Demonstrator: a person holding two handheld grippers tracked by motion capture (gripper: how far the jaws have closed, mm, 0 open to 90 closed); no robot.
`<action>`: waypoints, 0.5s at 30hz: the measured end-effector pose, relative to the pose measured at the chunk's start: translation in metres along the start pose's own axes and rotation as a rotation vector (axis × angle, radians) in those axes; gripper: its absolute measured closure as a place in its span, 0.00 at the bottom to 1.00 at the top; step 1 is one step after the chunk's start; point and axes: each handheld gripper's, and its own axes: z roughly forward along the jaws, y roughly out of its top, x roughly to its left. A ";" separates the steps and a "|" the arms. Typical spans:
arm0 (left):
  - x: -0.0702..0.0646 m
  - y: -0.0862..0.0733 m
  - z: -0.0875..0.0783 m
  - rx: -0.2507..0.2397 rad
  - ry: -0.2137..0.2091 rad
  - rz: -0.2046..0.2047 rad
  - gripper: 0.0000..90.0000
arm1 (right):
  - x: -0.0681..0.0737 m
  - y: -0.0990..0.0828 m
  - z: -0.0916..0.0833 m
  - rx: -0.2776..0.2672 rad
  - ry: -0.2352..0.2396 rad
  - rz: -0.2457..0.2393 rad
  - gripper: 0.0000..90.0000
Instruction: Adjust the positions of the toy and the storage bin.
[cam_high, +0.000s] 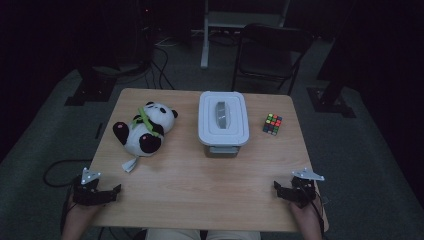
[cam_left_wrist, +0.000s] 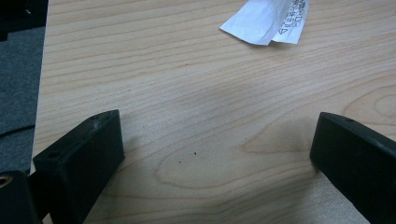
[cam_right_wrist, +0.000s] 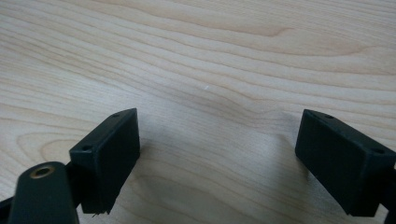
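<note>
A black-and-white panda plush (cam_high: 144, 128) lies at the table's left, its white tag (cam_high: 130, 164) trailing toward me; that tag (cam_left_wrist: 266, 19) also appears at the top of the left gripper view. A white lidded box (cam_high: 223, 121) stands mid-table, and a colour puzzle cube (cam_high: 272, 124) sits to its right. My left gripper (cam_high: 102, 192) rests at the front left corner, jaws wide apart over bare wood (cam_left_wrist: 217, 135). At the front right my right gripper (cam_high: 286, 189) is open too, nothing between its jaws (cam_right_wrist: 217, 135).
The wooden table (cam_high: 200, 190) has its left edge close beside the left gripper (cam_left_wrist: 39, 93). Beyond the far edge stand a dark chair (cam_high: 272, 52), a white stand (cam_high: 205, 35) and cables on the grey floor.
</note>
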 end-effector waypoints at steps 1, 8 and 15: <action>0.000 0.000 0.000 0.000 0.000 0.000 0.04 | 0.000 0.000 -0.001 0.000 -0.006 0.006 0.15; 0.000 0.000 0.000 0.000 -0.003 0.003 0.04 | 0.001 -0.002 -0.001 0.002 -0.009 0.005 0.13; 0.000 0.000 0.000 -0.001 -0.003 0.003 0.04 | 0.000 -0.002 -0.002 0.001 0.010 -0.008 0.14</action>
